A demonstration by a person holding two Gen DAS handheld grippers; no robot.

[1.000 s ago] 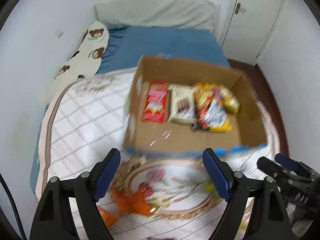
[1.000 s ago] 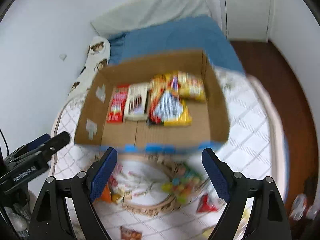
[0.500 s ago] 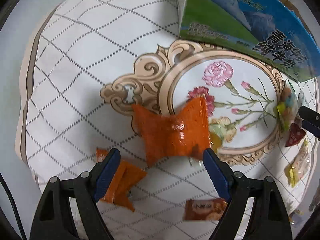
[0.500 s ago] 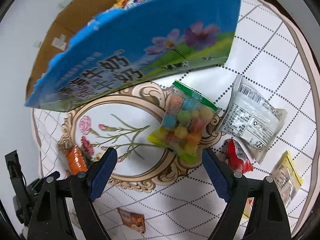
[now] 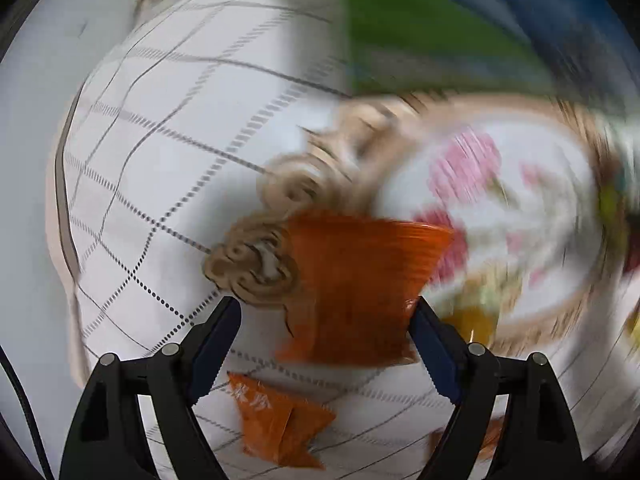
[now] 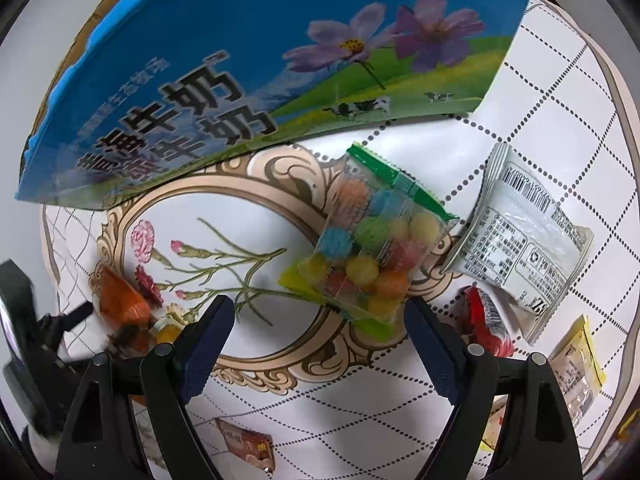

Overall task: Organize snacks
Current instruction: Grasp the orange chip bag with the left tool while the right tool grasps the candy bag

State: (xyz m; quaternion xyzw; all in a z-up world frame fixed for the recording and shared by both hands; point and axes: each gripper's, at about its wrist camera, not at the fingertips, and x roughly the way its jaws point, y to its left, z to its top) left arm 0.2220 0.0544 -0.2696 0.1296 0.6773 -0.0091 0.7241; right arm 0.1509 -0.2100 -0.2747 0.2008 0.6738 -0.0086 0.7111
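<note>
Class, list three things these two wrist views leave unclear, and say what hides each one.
1. Left wrist view: motion blur smears the big orange packet, so its print is unreadable.
2. Right wrist view: the milk carton box shows only its outer wall, so its contents are hidden.
3. Right wrist view: the right gripper covers the lower edge of the bag of coloured candy balls.

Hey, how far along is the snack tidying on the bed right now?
Done: nothing I can confirm; the box's inside is hidden in these views. In hand: nothing yet. The left tongs are open around the large orange packet; the right tongs are open by the candy-ball bag. Left: those two, plus the white packet, red packet, yellow packet and small orange packet.
</note>
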